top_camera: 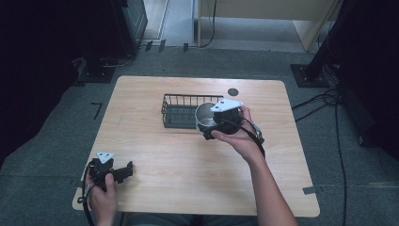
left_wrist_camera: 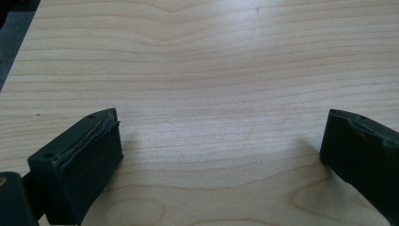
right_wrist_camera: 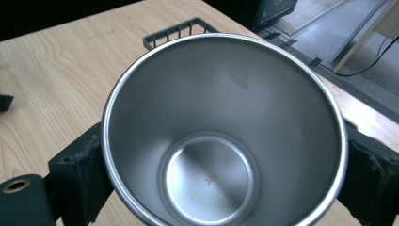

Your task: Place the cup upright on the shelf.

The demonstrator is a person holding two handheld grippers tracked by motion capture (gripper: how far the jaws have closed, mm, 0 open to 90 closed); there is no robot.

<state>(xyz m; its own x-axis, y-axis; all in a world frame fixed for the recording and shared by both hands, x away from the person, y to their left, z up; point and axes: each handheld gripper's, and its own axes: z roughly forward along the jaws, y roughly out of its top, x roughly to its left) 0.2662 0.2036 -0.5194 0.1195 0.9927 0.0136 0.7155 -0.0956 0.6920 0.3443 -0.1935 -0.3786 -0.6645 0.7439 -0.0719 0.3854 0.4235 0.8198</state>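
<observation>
Steel cup (right_wrist_camera: 221, 132) is what I have in hand: my right gripper (top_camera: 217, 123) has its jaws pressed against the cup's outer wall on both sides, mouth tipped toward that gripper's camera, so I look straight down to the stamped base. In the high view the cup (top_camera: 204, 115) sits at the near right corner of the wire basket (top_camera: 181, 111), held above the table (top_camera: 197, 165). I judge it to be overlapping the basket's right end, but from that angle I can't tell whether it is inside the rim or just beside it, nor how high it hangs.

As for progress, the grasp and lift look done; what I take to be left is setting the cup down or moving it clear of the basket, whichever direction this is going. The basket looks to hold nothing else, though the cup and my hand cover its right end.

My left gripper (top_camera: 113, 170) is parked well away from the basket, near the table's front left corner, jaws spread wide with only bare wood between them (left_wrist_camera: 221, 155).

A small dark disc (top_camera: 232, 92) lies behind the basket toward the far edge; I can't make out what it is.
</observation>
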